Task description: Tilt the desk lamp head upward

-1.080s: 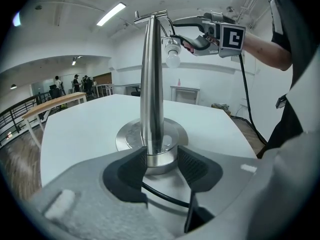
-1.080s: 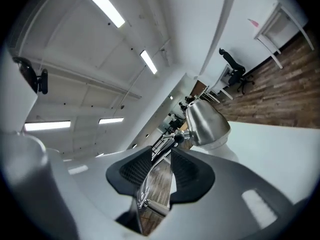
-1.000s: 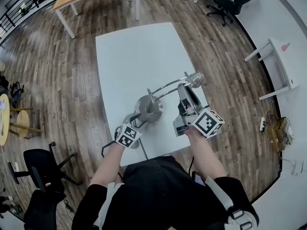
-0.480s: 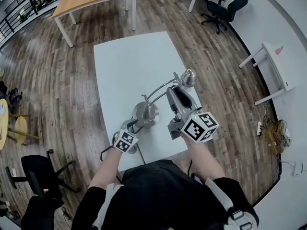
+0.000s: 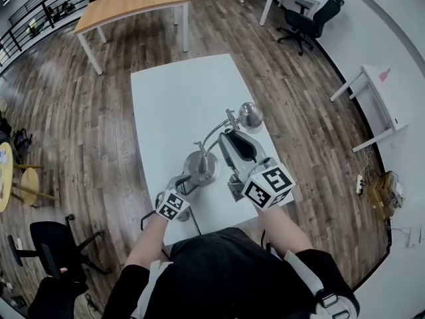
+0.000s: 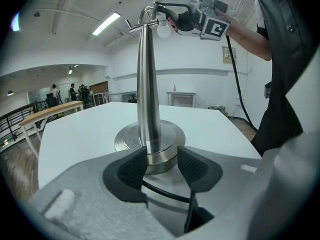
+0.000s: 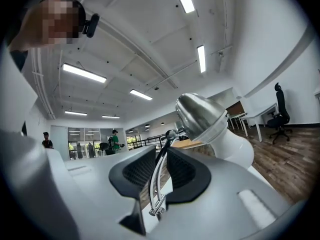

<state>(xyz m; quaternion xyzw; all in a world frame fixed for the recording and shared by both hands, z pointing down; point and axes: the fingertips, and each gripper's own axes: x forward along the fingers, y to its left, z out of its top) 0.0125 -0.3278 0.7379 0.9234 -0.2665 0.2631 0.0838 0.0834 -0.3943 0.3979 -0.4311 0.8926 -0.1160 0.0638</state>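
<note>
A brushed-steel desk lamp stands on the white table. Its round base carries a post, and a thin two-rod arm runs to the dome-shaped head. My left gripper is shut on the collar at the foot of the post, one pad on each side. My right gripper is raised and held level. Its jaws have just been closing, and the lamp arm lies between them, pressed by the pads. The head and its white bulb sit just beyond the fingertips.
The lamp's black cable runs under my left gripper. The table's near edge is by my body. A wooden table, office chairs and a white desk stand on the wood floor around.
My right gripper has risen and rolled, closing onto the lamp arm. The arm and head now sit steeper and nearer the post. My left gripper has stayed at the base.
</note>
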